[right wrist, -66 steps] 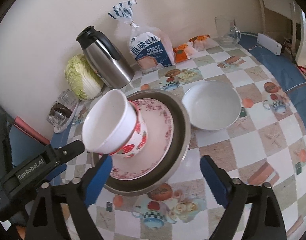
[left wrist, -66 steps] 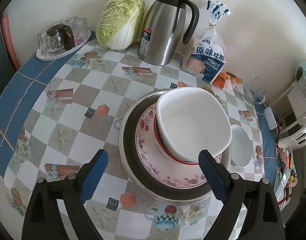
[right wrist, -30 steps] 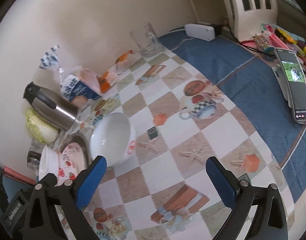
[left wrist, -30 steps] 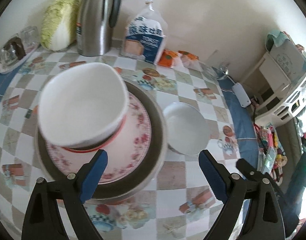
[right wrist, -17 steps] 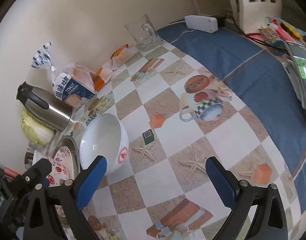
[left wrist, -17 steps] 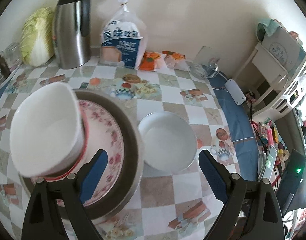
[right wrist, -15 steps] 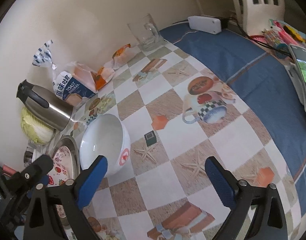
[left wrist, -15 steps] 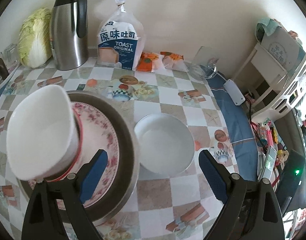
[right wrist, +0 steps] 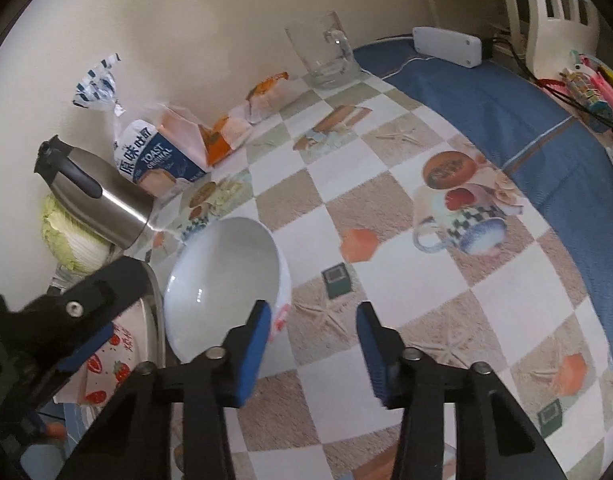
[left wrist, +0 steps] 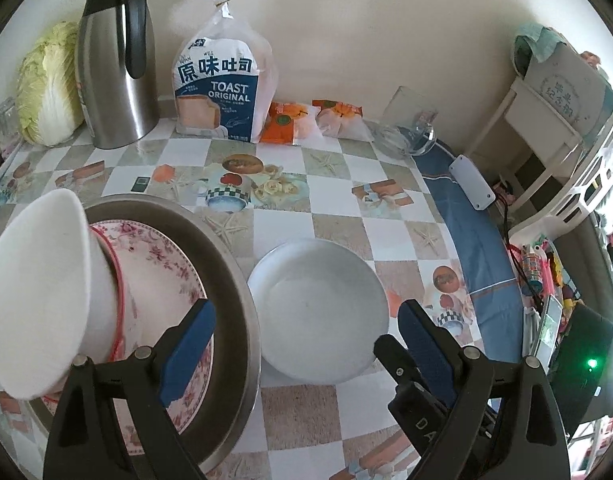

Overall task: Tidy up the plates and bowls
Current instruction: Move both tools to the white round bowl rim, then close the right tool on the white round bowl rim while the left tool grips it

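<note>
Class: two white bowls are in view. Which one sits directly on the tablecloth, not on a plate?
The plain white bowl beside the metal tray. The other, the red-rimmed bowl, sits tilted on the floral plate.

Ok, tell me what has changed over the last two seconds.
Both grippers swung away from the stacked dishes toward the loose white bowl. The left gripper is open, framing that bowl. The right gripper has just been closing; its left pad sits at the bowl's rim, nothing gripped yet. The strawberry bowl, floral plate and steel pan stayed stacked.
</note>
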`<action>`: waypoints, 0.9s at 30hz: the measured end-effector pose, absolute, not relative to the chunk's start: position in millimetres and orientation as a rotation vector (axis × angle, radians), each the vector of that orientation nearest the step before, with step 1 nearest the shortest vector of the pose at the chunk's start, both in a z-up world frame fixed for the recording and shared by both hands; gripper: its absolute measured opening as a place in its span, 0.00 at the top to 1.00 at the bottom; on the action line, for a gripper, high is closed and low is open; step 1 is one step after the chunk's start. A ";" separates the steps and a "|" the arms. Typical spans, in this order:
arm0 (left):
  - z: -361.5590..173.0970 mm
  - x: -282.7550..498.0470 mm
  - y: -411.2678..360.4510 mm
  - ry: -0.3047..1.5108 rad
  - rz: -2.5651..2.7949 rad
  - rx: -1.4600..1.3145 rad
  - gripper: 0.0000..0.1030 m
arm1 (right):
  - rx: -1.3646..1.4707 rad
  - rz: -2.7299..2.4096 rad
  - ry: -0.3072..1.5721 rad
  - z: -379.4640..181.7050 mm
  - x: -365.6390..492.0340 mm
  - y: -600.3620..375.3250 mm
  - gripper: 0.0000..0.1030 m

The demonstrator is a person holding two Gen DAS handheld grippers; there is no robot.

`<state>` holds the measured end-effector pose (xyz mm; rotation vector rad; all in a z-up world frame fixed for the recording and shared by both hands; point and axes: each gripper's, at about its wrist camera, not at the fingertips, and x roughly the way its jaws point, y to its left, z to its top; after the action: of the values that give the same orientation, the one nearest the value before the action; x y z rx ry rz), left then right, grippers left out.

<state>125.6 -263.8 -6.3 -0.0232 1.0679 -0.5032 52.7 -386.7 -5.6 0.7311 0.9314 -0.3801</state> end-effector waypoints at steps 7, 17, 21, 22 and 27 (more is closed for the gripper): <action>-9.9 129.6 -266.0 1.077 -0.518 -0.010 0.10 | 0.762 -0.337 0.930 -13.1 67.4 -379.6 0.85; -16.2 126.5 -270.8 1.106 -0.539 0.008 0.10 | 0.743 -0.377 0.933 -6.9 59.8 -388.4 0.95; -21.7 122.5 -278.7 1.122 -0.554 0.033 0.12 | 0.758 -0.397 0.934 -7.1 50.5 -399.6 0.94; -24.4 121.9 -280.8 1.133 -0.557 0.039 0.17 | 0.765 -0.403 0.933 -7.1 47.7 -403.5 0.94; -29.5 117.0 -288.9 1.133 -0.553 0.103 0.25 | 0.779 -0.422 0.928 -7.5 37.3 -416.3 0.95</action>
<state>117.0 -288.9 -29.5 0.1026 1.1331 -0.5529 37.3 -416.3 -7.5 0.7795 0.9280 -0.4223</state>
